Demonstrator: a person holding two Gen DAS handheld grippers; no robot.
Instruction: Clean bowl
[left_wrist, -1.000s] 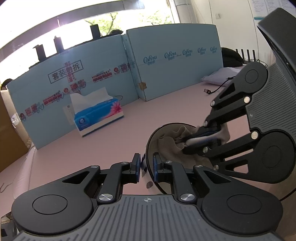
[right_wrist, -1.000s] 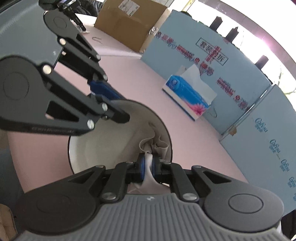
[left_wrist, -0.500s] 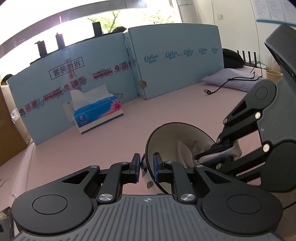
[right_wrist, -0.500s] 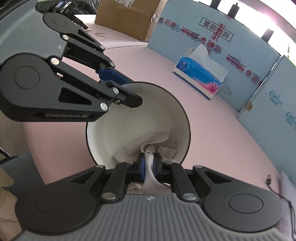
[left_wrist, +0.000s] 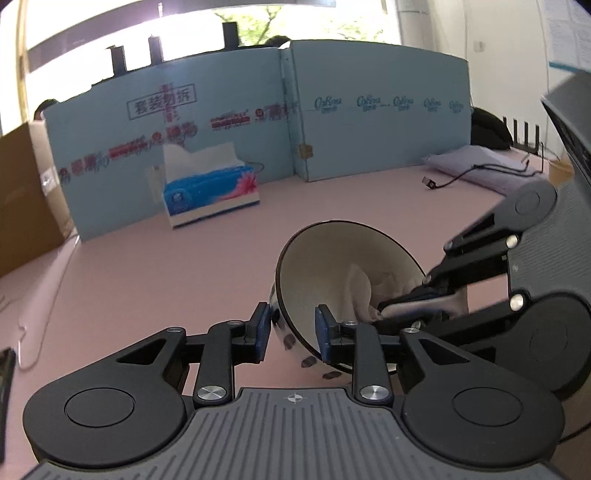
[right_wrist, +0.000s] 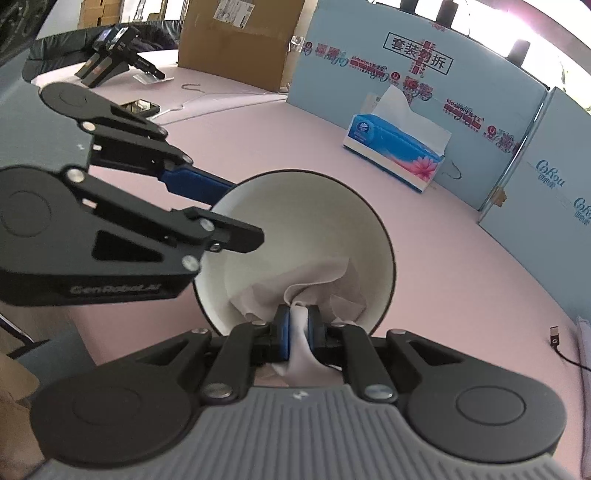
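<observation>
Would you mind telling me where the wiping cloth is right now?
The cloth is inside the tilted bowl, pinched in the right hand-held gripper; the left hand-held gripper grips the bowl's rim.

My right gripper (right_wrist: 298, 329) covers the bowl's (right_wrist: 295, 229) near rim and most of the cloth (right_wrist: 314, 280). I can't read the blurred lettering on the blue boards (left_wrist: 369, 107). The cable (right_wrist: 569, 354) runs off frame.
</observation>
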